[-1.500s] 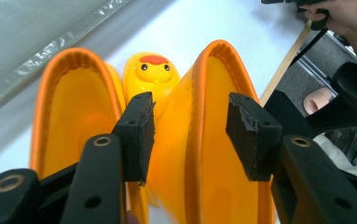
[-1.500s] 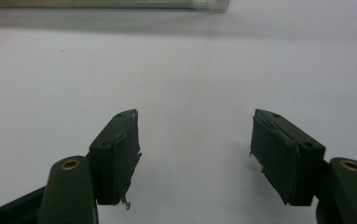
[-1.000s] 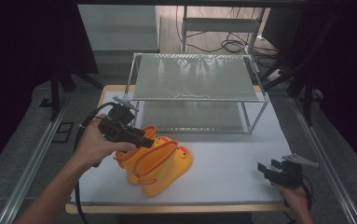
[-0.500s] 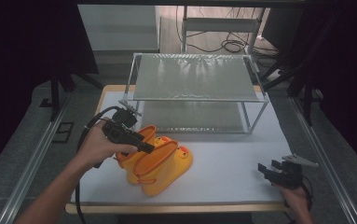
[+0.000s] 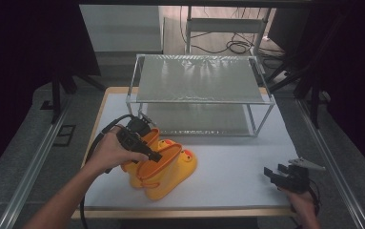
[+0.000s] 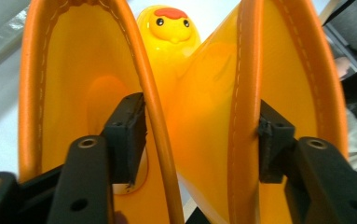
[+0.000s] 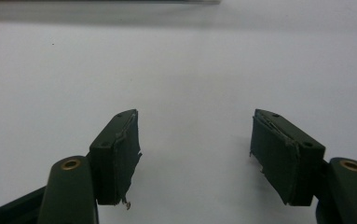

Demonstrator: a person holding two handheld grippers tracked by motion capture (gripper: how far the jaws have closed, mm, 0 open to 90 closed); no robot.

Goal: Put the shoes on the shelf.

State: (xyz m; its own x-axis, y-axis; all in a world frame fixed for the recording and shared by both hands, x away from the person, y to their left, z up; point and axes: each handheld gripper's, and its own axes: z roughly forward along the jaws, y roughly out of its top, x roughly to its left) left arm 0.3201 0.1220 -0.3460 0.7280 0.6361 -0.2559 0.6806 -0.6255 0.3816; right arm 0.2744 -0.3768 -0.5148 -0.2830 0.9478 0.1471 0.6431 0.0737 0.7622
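On the white counter before the wire shelf rack, my left hand-held gripper, jaws just narrowing, straddles the adjoining walls of both yellow duck rain boots, while my right hand-held gripper gapes empty.

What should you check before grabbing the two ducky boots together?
1. Left tool has one pad inside each yellow boot, with both inner walls between them: ok.
2. Pads pressing the walls yet: not ok; its jaws have just been closing, the left pad stands off.
3. Boots lie side by side and touching: ok.
4. Right tool open, apart from the boots, over the white table: ok.
5. Metal rack behind has free shelves: ok.
6. Grip deep enough to lift both: cannot tell.
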